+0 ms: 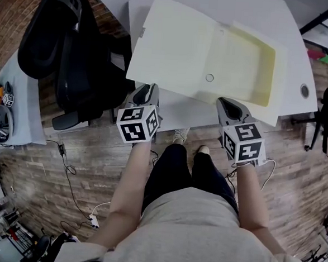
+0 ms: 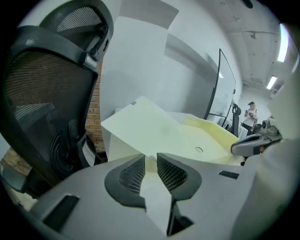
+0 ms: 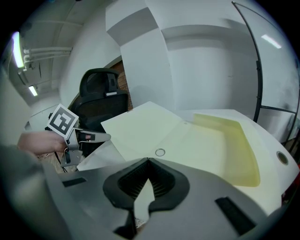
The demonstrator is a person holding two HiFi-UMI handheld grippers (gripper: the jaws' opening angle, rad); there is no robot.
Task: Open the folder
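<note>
- From above, the folder [image 1: 205, 58] lies spread open on the white tabletop [image 1: 294, 30]. It is pale yellow, with its plain flap at the left and its deeper yellow pocket at the right. A small ring [image 1: 210, 77] sits near the centre fold. The left claw [image 1: 149, 87] and the right claw [image 1: 225, 101] both point at the folder's near edge, one at each half. A black office chair [image 1: 64, 36] stands just left of the tabletop.
- Along the left claw [image 2: 151, 157], the jaws stand apart with a narrow gap. It is released: the folder's [image 2: 154, 129] near edge sits at the tips but the pads do not press it. The chair's mesh back [image 2: 42, 93] fills the left. The right claw [image 2: 235, 148] shows at the far right.
- Along the right claw [image 3: 149, 160], the jaws are clenched tip to tip at the folder's [image 3: 187, 136] near edge, just below the ring [image 3: 160, 152]. I cannot tell whether a sheet is nipped. The left claw [image 3: 108, 137] rests at the flap's left corner.
</note>
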